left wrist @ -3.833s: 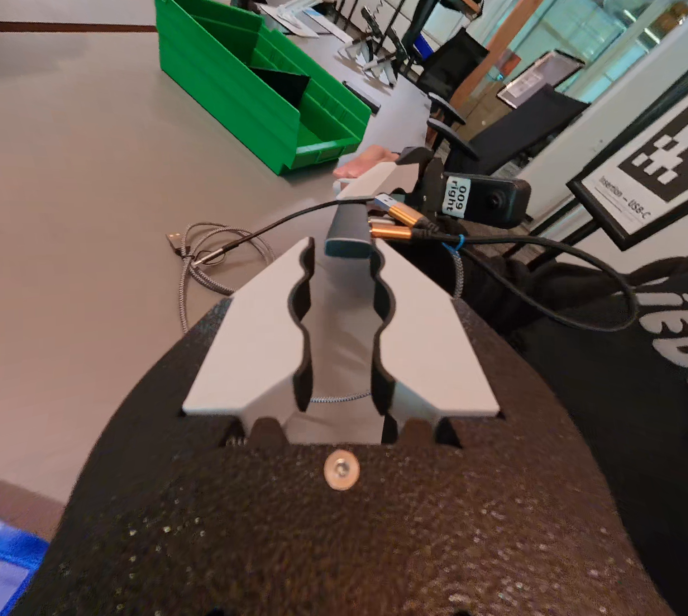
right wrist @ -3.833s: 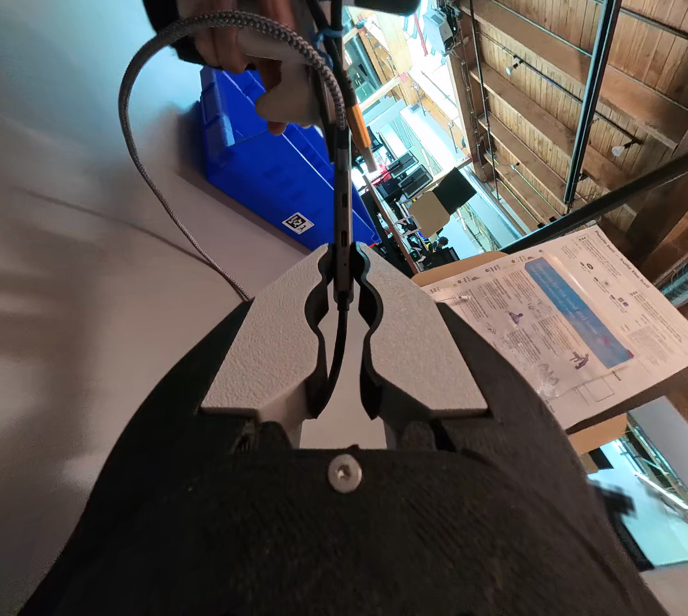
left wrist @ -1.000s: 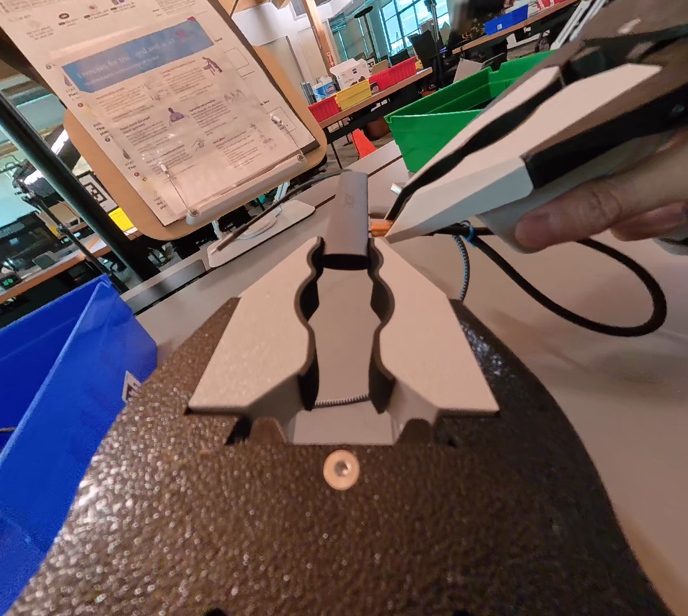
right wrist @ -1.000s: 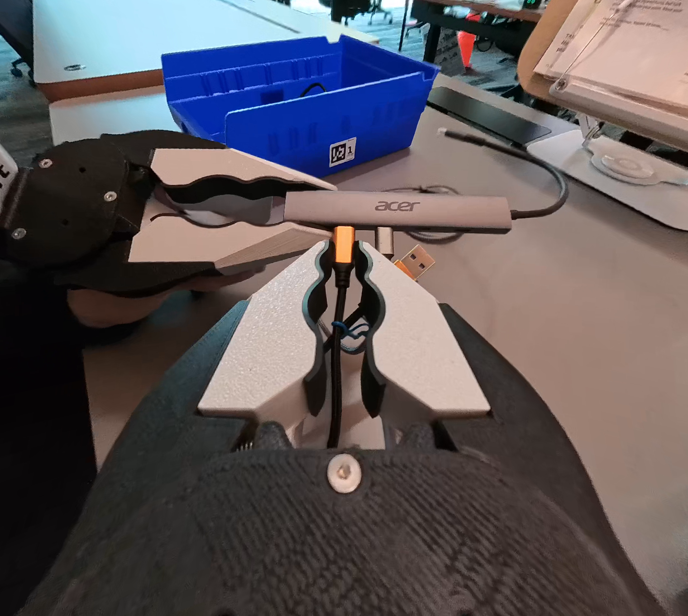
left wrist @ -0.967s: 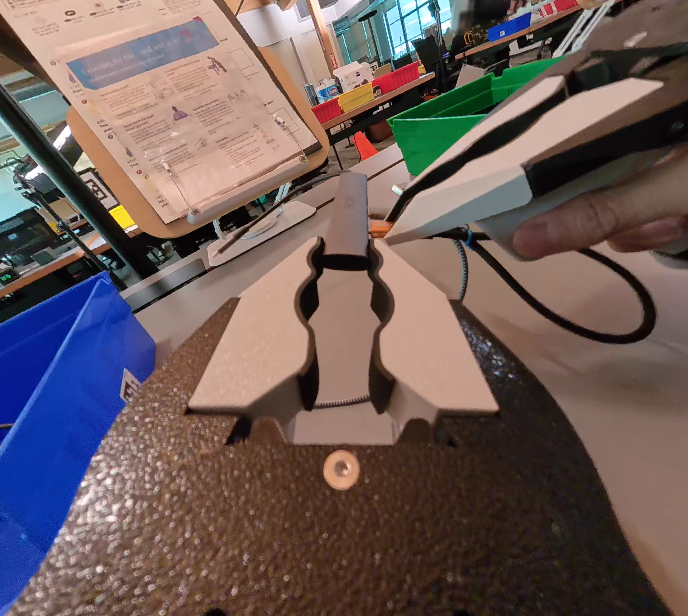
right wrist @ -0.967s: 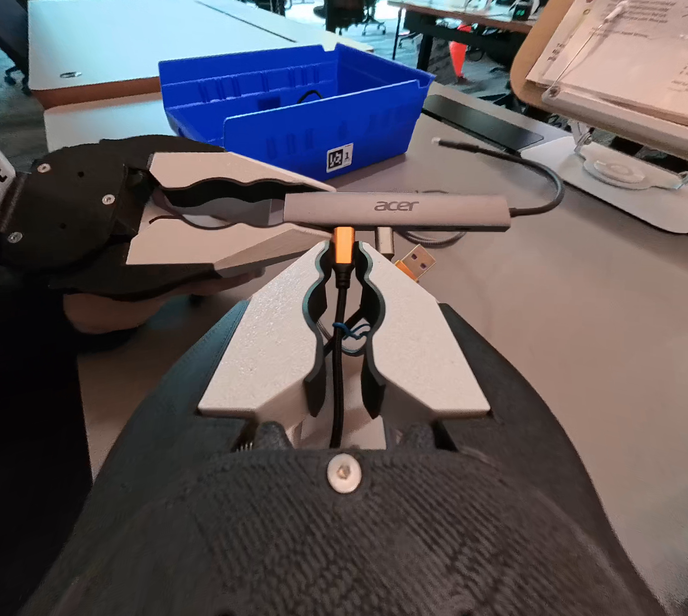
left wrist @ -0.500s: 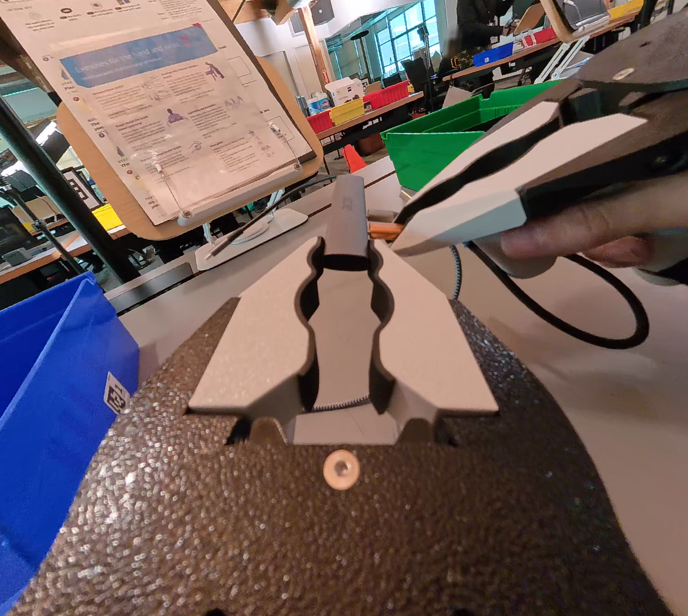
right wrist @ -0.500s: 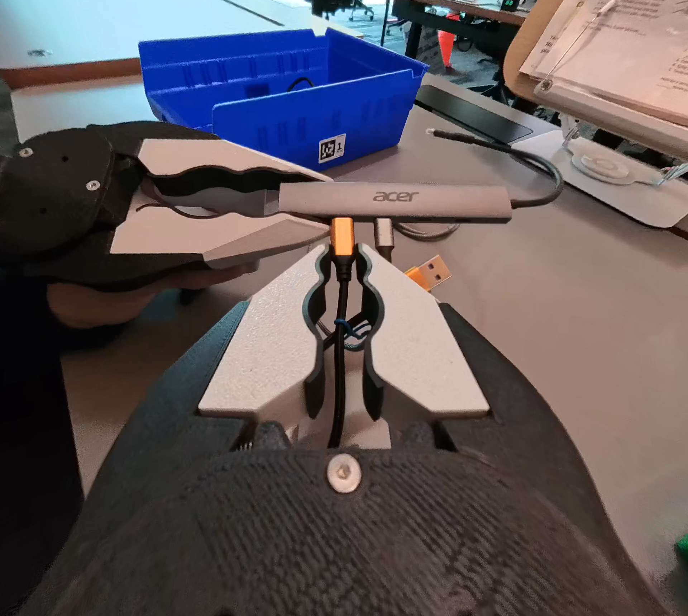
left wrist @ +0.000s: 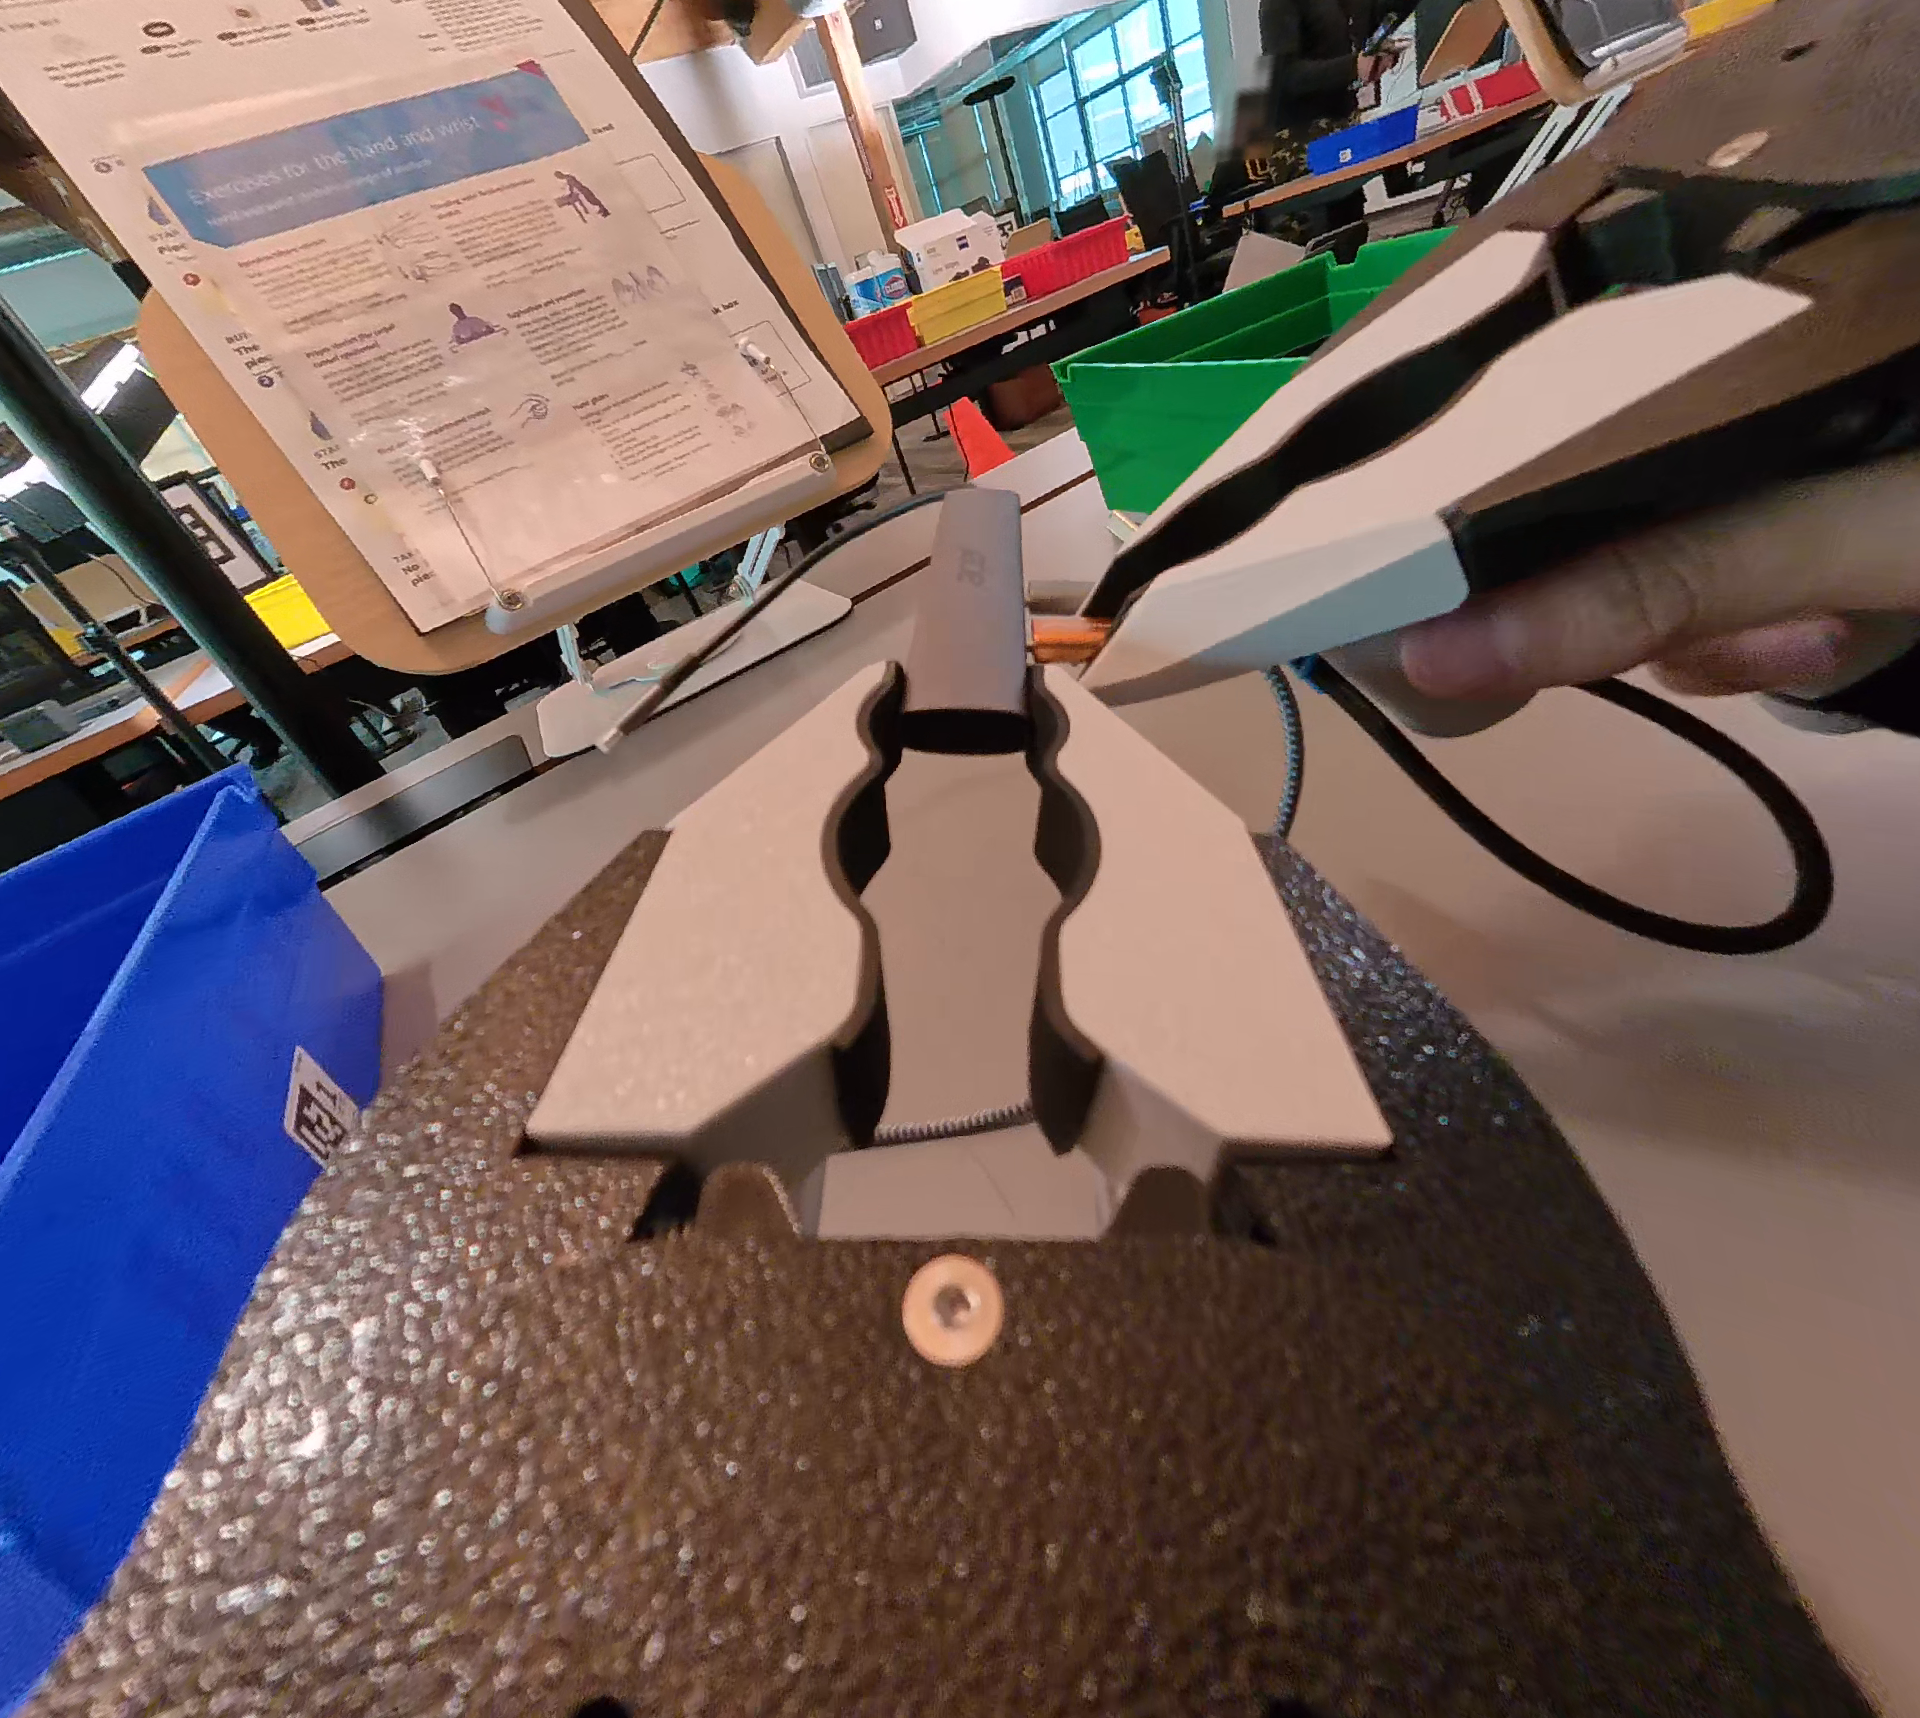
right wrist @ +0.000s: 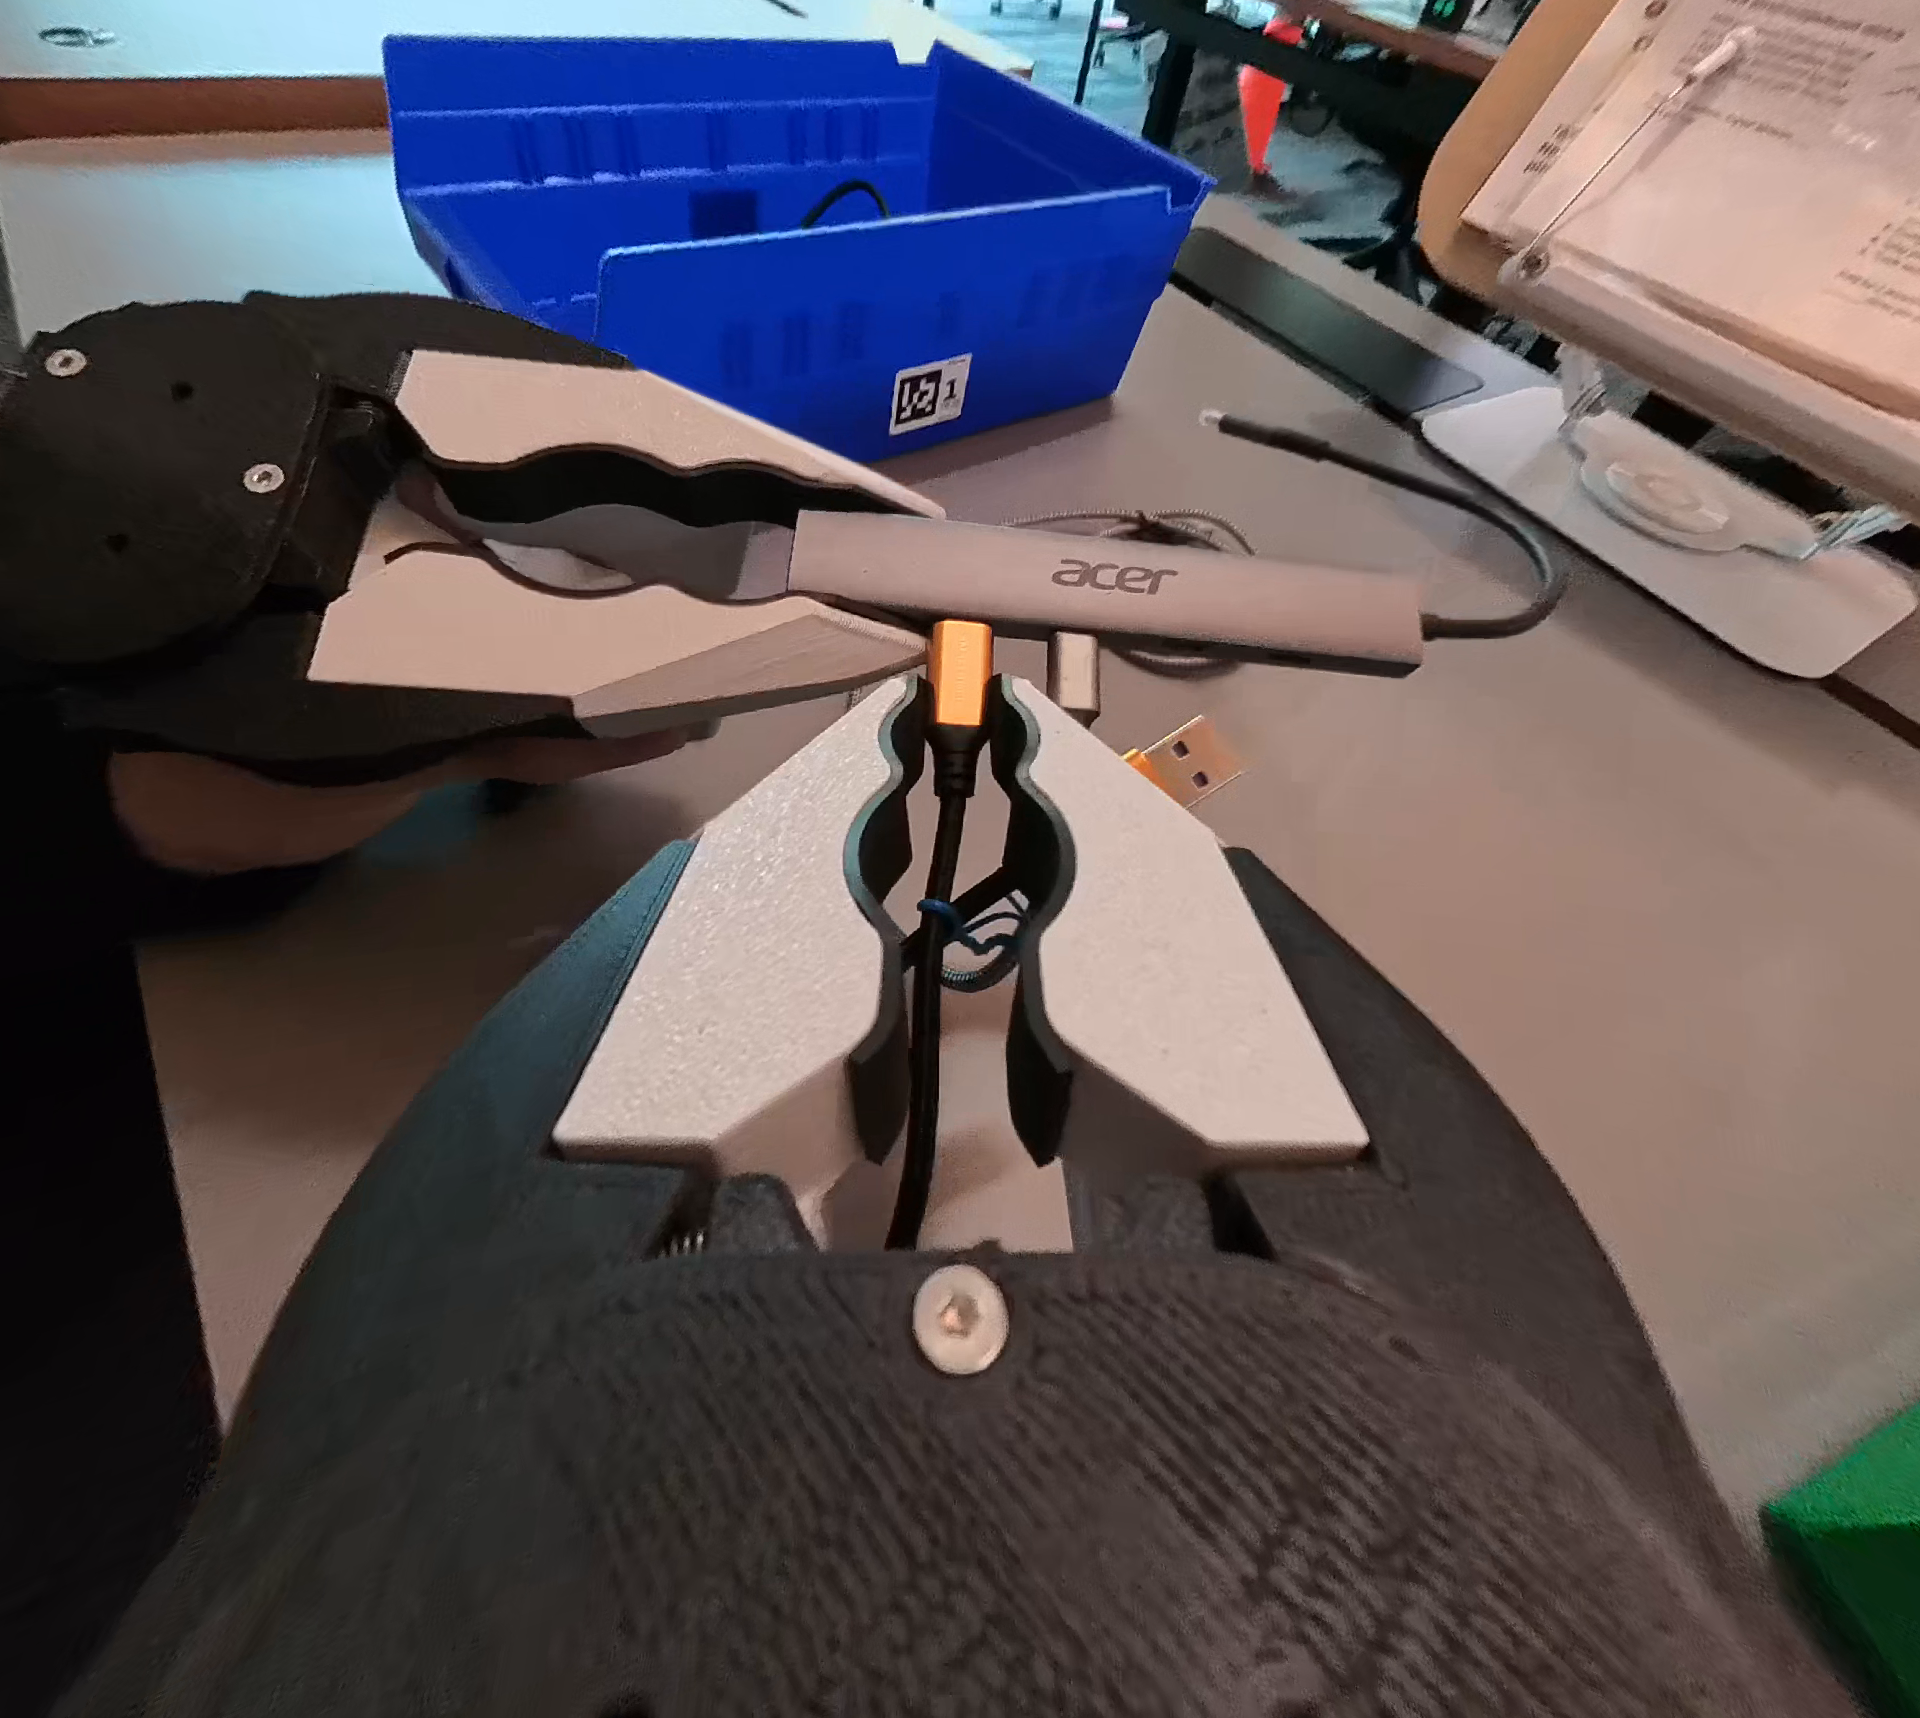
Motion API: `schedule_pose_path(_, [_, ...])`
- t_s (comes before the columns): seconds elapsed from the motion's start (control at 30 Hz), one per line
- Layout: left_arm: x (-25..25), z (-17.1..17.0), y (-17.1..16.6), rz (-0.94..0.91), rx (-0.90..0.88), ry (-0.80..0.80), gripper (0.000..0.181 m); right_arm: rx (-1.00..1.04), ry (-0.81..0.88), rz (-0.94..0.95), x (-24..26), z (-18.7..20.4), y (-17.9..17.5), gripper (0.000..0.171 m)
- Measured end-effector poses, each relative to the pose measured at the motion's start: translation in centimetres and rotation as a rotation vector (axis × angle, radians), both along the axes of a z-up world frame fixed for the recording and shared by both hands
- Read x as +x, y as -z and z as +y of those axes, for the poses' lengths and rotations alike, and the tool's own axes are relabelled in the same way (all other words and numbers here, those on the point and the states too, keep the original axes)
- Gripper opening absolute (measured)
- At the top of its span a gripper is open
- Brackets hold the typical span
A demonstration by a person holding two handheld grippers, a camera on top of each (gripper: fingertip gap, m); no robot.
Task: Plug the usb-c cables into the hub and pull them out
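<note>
The left gripper (left wrist: 961, 712) is clamped on one end of the hub (right wrist: 1101, 577), with the bar wedged between its jaws and the rest projecting forward, clear of the table (right wrist: 1455, 889). The right gripper (right wrist: 961, 692) is clamped on the orange plug (right wrist: 961, 669) of a black cable (left wrist: 1558, 847), whose cord runs back between its jaws. The plug tip meets the hub's side edge and appears seated in a port, though the port itself is hidden. Over the last second both grips are unchanged and the plug has stayed against the hub; the pair has only risen and tilted slightly, so the hub now slopes down toward its own lead (right wrist: 1496, 567). Judged from this, the insertion is complete or nearly so, and no withdrawal has begun. A silver plug (right wrist: 1075, 669) sits in the hub just beside the orange one, and an orange USB-A end (right wrist: 1190, 759) lies loose on the table below. The blue bin (right wrist: 831, 297) stands behind the hub, and a document stand (left wrist: 436, 245) stands beyond it.
</note>
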State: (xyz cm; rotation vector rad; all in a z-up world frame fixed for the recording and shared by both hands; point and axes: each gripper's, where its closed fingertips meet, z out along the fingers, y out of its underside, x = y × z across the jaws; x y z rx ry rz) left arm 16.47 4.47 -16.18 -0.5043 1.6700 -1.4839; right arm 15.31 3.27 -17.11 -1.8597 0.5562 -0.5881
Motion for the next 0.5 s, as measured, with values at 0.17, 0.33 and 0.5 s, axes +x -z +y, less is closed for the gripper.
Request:
schedule_pose_path(0.17, [-0.15,-0.38,0.38,-0.001,0.041,-0.003,0.021,-0.112,0.034,0.069,-0.25,-0.54,0.74,0.011])
schedule_pose_path(0.33, [-0.53,-0.80,0.29,-0.013,0.041,-0.001,0.021,-0.106,-0.008,0.118,-0.66,-0.91,0.76,0.012])
schedule_pose_path(0.5, [-0.60,-0.86,0.28,-0.018,0.044,-0.002,0.021,-0.055,-0.045,0.147,-0.74,-0.91,0.77,0.012])
